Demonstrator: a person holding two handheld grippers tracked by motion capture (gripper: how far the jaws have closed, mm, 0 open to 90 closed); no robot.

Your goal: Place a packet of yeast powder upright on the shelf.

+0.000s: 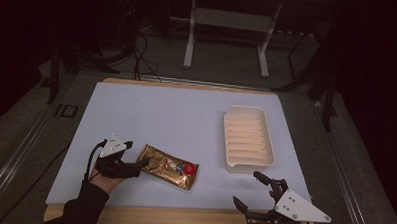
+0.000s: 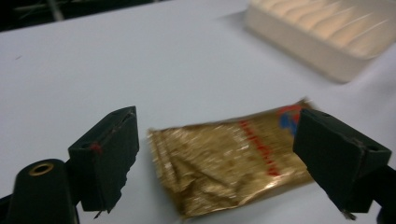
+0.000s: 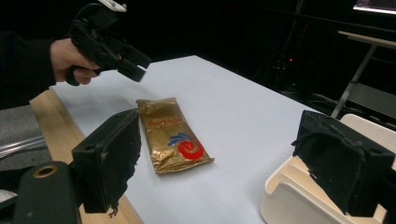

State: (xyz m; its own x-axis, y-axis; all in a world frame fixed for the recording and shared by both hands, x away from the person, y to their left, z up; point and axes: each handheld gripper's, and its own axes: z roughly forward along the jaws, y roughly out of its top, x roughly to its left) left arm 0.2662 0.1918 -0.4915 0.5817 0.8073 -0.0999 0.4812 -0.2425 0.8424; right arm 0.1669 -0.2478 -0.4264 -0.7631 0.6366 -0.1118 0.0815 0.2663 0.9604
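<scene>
A gold foil packet (image 1: 168, 166) with a red and blue logo lies flat on the white tabletop (image 1: 176, 111), near the front left. My left gripper (image 1: 140, 164) hangs just over its left end. In the left gripper view my left gripper (image 2: 219, 140) is open, with its jaws on either side of the crinkled packet (image 2: 224, 158) and not touching it. At the front right edge my right gripper (image 1: 247, 189) stands open with nothing between its jaws. Seen from my right gripper (image 3: 224, 140), the packet (image 3: 173, 135) lies ahead, with the left gripper (image 3: 135, 65) above its far end.
A cream ribbed tray (image 1: 249, 138) stands empty at the right of the table, just beyond my right gripper; its wall (image 2: 299, 44) and near corner (image 3: 285, 196) show in the gripper views. A wooden strip (image 1: 183, 217) edges the table's front. Dark floor, cables and a stand lie behind.
</scene>
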